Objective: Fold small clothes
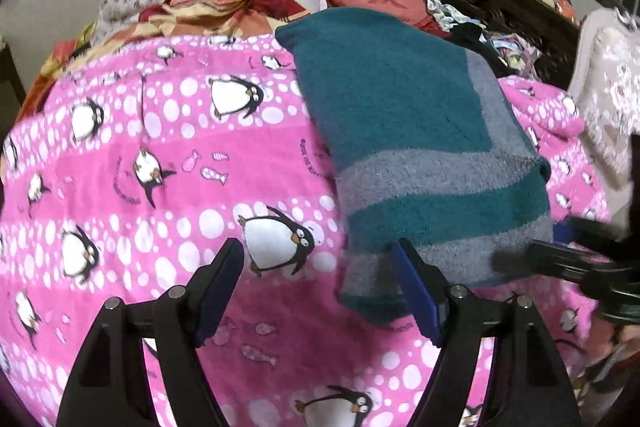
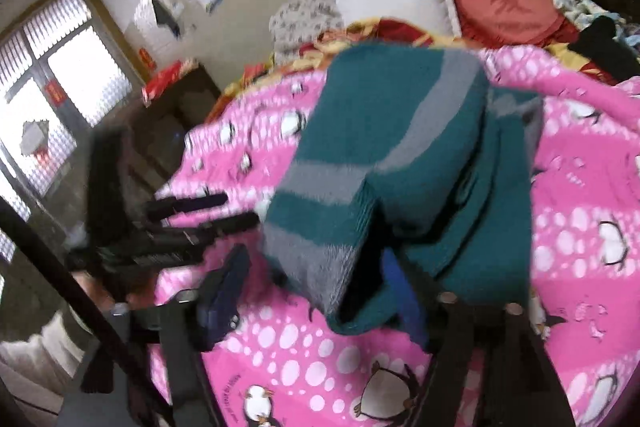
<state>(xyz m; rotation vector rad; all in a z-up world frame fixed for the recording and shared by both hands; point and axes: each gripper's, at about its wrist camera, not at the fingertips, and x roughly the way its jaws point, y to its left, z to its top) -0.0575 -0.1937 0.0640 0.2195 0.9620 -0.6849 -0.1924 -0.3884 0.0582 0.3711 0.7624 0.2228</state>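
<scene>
A: Sweater [image 1: 420, 147], teal with grey stripes, lies folded on the pink penguin blanket [image 1: 160, 155]. Where are the grippers relative to it?

B: At its near hem. The left gripper [image 1: 320, 259] stands wide, one finger against the hem's corner, the other over bare blanket, nothing pinched.

A: And the right gripper [image 2: 316, 267]?

B: Blurred. The sweater's hem hangs between its jaws; whether the pads press it, I cannot tell.
</scene>
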